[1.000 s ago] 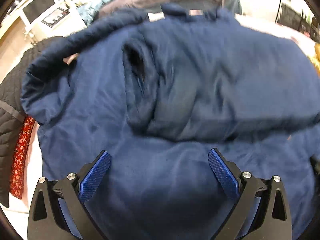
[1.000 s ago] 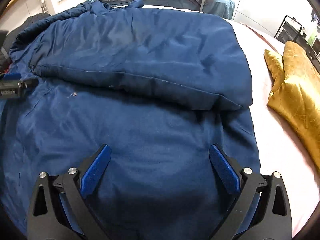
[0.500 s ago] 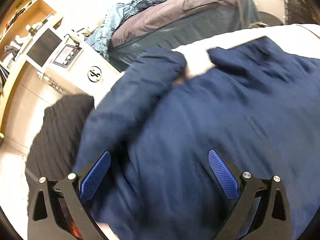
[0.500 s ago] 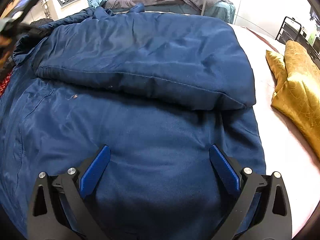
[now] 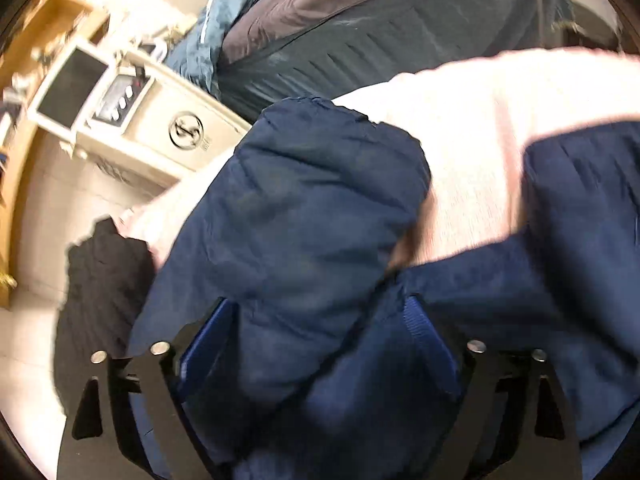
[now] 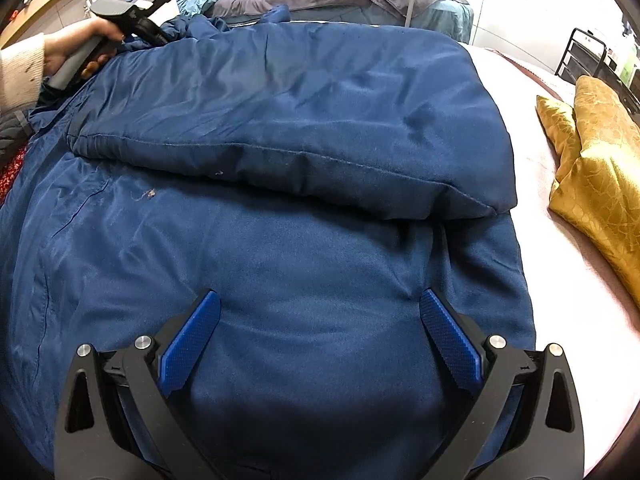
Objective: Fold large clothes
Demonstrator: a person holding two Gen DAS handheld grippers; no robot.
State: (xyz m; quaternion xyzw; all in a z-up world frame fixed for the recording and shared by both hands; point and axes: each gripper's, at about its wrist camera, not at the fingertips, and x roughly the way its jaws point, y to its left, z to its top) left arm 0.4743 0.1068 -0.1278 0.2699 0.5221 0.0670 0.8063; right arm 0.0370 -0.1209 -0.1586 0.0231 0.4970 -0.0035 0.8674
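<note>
Padded navy-blue jacket [image 6: 280, 128] on pale pink bedsheet [image 6: 532, 184]; my left gripper [image 5: 320, 344] closing around its sleeve [image 5: 304, 216], my right gripper [image 6: 320, 332] open above hem.

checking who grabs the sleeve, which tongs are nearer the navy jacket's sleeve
Left. The left tongs are closing with the sleeve between the fingers. The right tongs hover open over the jacket's body near its hem, far from it.

Bright, even indoor light is filling both fisheye views, whose edges are bowing and darkening into black corners. The left wrist view is smearing with motion blur throughout. The right wrist view is staying sharp, with the pale bed cover [image 6: 560, 280] glaring slightly.
</note>
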